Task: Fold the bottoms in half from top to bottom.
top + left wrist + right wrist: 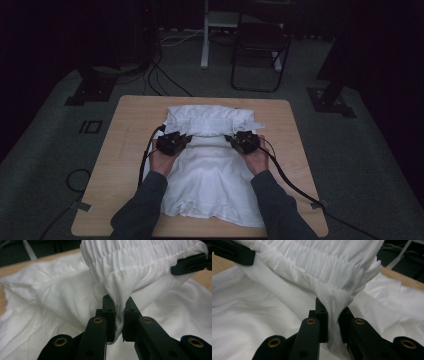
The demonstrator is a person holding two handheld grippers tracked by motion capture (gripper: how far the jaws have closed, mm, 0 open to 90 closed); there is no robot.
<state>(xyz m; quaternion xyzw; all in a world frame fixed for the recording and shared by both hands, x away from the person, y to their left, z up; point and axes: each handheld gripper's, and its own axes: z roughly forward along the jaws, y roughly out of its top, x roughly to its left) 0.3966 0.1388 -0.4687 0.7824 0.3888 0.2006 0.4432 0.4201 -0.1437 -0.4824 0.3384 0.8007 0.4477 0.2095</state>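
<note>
A white cotton garment with a gathered elastic band [210, 150] lies on the light wooden table [125, 150]. Left gripper [184, 140] and right gripper [233, 141] fingers each pinch the band's cloth; folding seems half done, near portion still flat

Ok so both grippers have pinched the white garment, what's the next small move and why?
Probably carry the pinched edge forward together to continue the fold. The left gripper and right gripper each clamp the white garment by its gathered band, lifted off the table, the garment's far part already doubled.
</note>
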